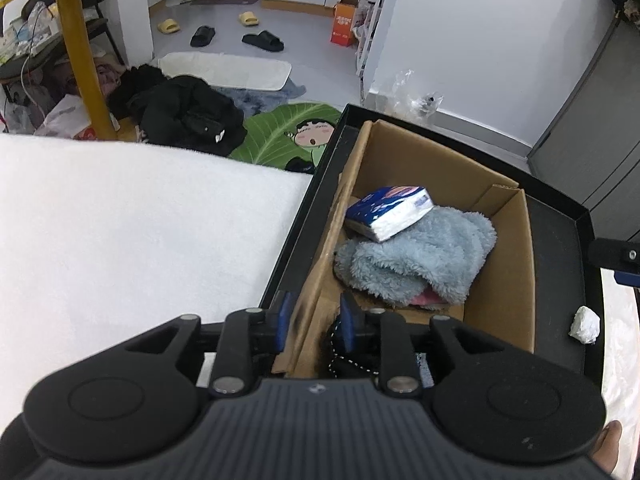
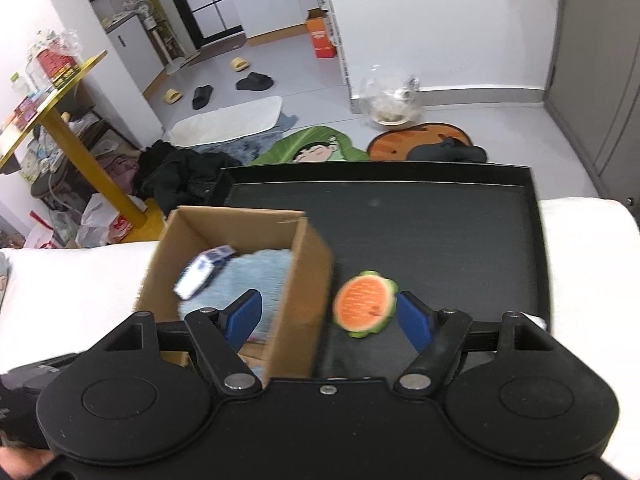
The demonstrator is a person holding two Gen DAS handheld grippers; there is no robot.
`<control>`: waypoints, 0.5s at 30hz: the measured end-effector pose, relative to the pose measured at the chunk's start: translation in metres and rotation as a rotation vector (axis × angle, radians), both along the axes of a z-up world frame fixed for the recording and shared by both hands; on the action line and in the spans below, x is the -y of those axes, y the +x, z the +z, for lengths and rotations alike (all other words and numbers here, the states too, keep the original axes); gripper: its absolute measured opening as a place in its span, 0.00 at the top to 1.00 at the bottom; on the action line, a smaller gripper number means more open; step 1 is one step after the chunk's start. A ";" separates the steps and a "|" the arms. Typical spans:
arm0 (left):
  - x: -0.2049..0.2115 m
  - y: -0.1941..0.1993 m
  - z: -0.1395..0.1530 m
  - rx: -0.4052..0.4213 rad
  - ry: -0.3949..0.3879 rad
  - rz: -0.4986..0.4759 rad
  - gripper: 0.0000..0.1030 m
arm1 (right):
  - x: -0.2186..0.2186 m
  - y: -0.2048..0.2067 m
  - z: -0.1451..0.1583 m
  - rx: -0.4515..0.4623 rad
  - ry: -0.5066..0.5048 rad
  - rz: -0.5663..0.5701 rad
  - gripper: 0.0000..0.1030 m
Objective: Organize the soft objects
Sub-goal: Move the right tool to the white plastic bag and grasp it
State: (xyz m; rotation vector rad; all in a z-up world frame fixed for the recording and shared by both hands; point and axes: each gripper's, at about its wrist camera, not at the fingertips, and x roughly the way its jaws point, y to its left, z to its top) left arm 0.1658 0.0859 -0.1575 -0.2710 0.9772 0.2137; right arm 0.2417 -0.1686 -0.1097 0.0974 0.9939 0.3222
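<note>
A cardboard box (image 1: 500, 272) (image 2: 308, 280) stands on a black tray (image 1: 560, 240) (image 2: 440, 216). It holds a fluffy light-blue cloth (image 1: 420, 264) (image 2: 256, 276) with a blue-and-white tissue pack (image 1: 390, 212) (image 2: 202, 274) on top. My left gripper (image 1: 316, 320) is shut on the box's near left wall. My right gripper (image 2: 330, 316) is open above the tray, its right finger beside a watermelon-slice soft toy (image 2: 364, 304), its left finger over the box.
The tray rests on a white padded surface (image 1: 120, 240) (image 2: 72, 280). A crumpled white wad (image 1: 585, 324) lies in the tray's right part. Floor beyond holds black clothes (image 1: 180, 112), a leaf mat (image 1: 288, 132), slippers and a yellow table leg (image 1: 84, 60).
</note>
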 end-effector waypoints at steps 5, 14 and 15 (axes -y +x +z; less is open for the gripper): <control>0.006 -0.001 0.005 0.022 0.023 -0.011 0.50 | 0.025 0.001 -0.006 -0.002 -0.025 -0.018 0.29; 0.014 0.001 0.007 0.030 0.053 -0.016 0.39 | 0.058 0.005 -0.026 -0.001 -0.114 -0.091 0.29; 0.014 0.001 0.007 0.031 0.053 -0.016 0.39 | 0.060 0.006 -0.029 0.003 -0.140 -0.110 0.29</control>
